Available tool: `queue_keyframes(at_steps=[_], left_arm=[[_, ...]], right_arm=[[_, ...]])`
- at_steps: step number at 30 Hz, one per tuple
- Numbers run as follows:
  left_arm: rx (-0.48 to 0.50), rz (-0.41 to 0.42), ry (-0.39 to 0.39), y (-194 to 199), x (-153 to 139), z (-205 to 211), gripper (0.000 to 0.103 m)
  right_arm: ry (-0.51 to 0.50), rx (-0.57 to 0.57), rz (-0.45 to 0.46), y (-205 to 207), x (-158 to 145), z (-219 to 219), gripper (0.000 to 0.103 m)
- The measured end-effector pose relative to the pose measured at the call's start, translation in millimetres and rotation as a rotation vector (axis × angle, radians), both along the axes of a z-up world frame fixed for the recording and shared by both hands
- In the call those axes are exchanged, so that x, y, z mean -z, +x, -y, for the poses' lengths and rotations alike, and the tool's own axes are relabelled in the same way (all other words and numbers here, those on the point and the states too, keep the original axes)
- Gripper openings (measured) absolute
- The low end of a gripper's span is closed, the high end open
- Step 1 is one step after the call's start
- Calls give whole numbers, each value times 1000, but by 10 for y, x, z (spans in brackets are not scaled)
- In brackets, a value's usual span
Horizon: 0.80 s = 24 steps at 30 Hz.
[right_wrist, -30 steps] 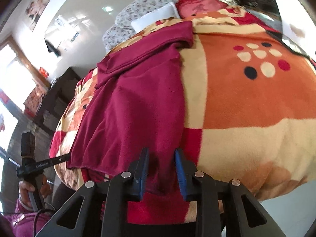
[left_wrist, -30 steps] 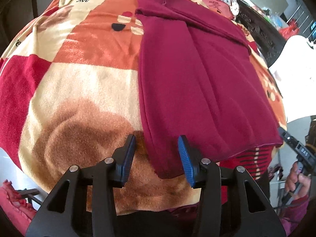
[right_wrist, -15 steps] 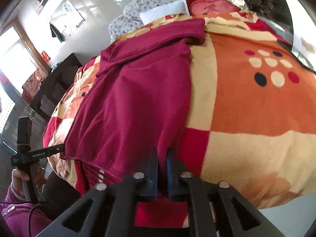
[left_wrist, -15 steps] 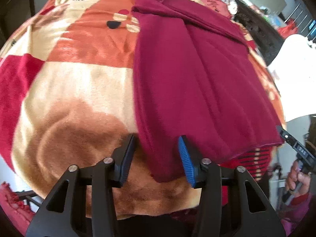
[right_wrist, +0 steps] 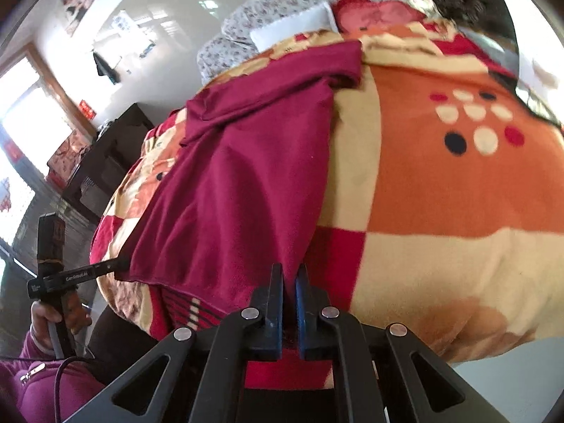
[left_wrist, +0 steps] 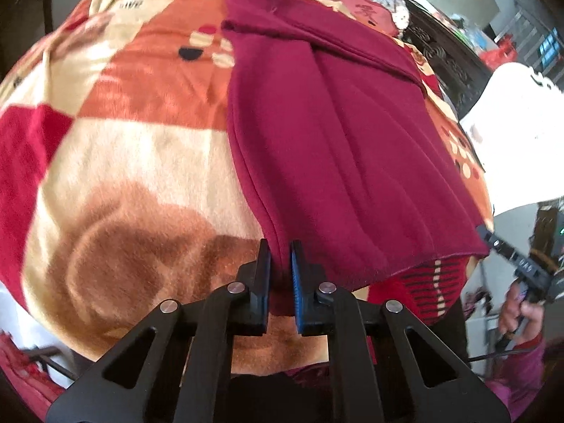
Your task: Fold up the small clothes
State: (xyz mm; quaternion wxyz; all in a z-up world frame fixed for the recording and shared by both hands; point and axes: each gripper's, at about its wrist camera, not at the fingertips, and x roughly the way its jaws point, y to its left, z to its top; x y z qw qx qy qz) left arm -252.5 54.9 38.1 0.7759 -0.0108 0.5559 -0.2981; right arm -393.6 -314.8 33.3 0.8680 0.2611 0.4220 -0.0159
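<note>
Left wrist view: the left tongs [left_wrist: 280,246] are clenched on the near left corner of a maroon garment [left_wrist: 335,148], the fabric pinched between the black and blue pads. The garment lies flat, lengthwise, on a bed covered by an orange, cream and red patterned blanket [left_wrist: 123,162]; one sleeve is folded across its far end. At the right edge of this view the right tongs [left_wrist: 488,236] meet the garment's other near corner, with the person's right hand [left_wrist: 518,313] below on the handle.

Right wrist view: the right tongs [right_wrist: 289,275] are clenched on the near right corner of the same maroon garment [right_wrist: 246,183], cloth visible between the nearly closed pads. The blanket [right_wrist: 440,194] shows a cluster of cream, red and black dots. At the left, the left tongs [right_wrist: 120,264] touch the garment's hem, gripped by the left hand [right_wrist: 53,320]. A floral pillow [right_wrist: 282,14] and a white pillow [right_wrist: 292,24] rest at the head of the bed; a dark cabinet [right_wrist: 105,162] stands beside it.
</note>
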Motion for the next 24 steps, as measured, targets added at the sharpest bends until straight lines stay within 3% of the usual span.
queue_keyframes(at_steps=[2,5,8,11,14,15,16,18,24], left_arm=[[-8,-17,5,18,28,7,19],[-15,-37,-12,38,32,-10,48],[-25,-57,-44,73,34,24,49],[-26,-70,-26,91,96,88,54],[-17,-33,-17,56,104,139,54],[-16,-29,-15,56,106,145,54],[-17,-29,-21,52,101,141,53],[-9,-36,-35,45,98,127,5],[12,-1,-147,142,-139,19,5]], right_arm=[[15,11,-8,18,41,38,10],[32,16,-7,23,76,68,21],[47,14,-31,29,140,77,32],[55,8,-30,32,186,88,32],[31,-5,-4,29,152,46,31],[10,-13,5,28,133,16,27],[-10,-24,15,24,106,-22,12],[-9,-29,39,4,53,-52,8],[114,-42,133,55,-172,106,8]])
